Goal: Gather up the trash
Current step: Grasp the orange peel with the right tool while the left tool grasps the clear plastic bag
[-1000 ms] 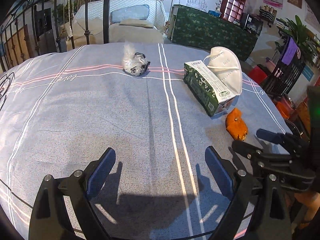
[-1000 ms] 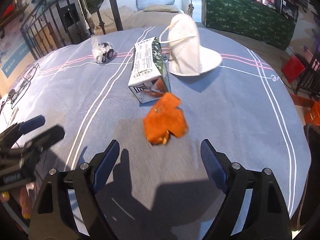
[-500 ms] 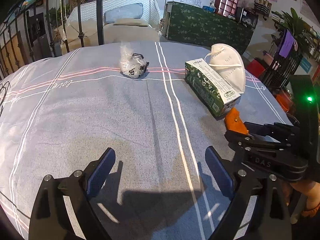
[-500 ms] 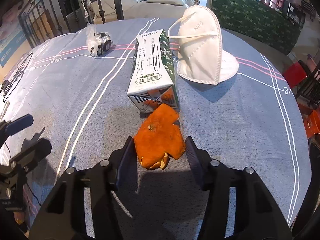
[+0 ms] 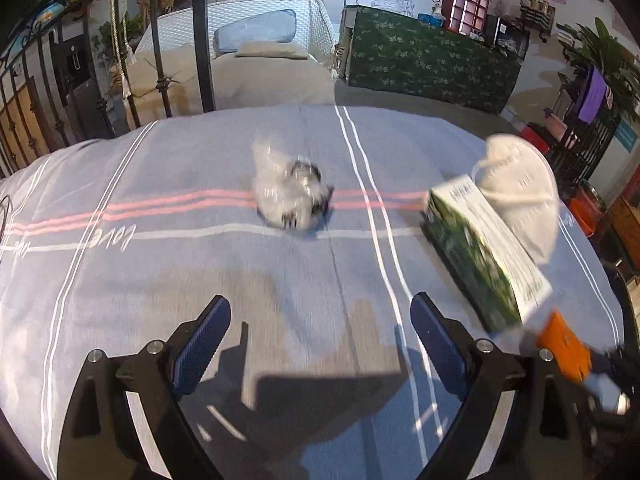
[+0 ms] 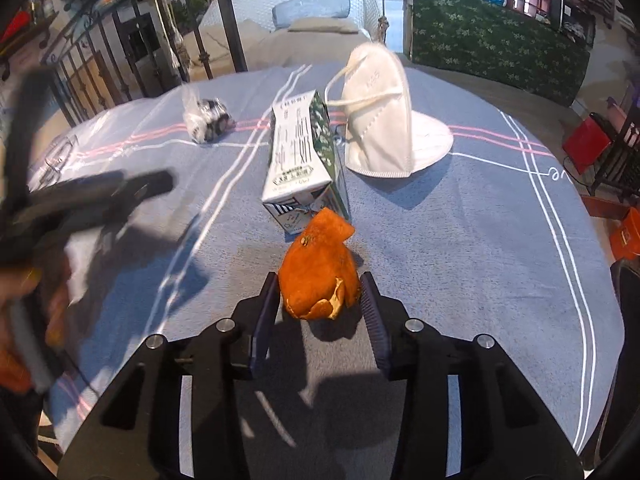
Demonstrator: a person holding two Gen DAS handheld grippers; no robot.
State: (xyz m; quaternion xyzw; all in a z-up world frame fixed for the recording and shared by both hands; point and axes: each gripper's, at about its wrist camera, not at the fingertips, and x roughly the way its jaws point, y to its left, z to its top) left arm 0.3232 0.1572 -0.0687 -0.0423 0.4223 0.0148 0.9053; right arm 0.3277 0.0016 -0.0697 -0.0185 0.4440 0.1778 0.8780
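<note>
While the carton (image 6: 301,162) touches the peel (image 6: 318,276), the mask (image 6: 384,120) leans behind

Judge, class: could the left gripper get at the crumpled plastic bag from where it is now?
Probably yes: the left gripper is open and the plastic bag lies straight ahead with only bare tablecloth between; the carton sits off to the side.

ahead of us the cloth (image 5: 160,280) lies bare up to the crumpled bag (image 5: 290,196); on the right, the milk carton (image 5: 484,256) and face mask (image 5: 520,192) block passage.
</note>
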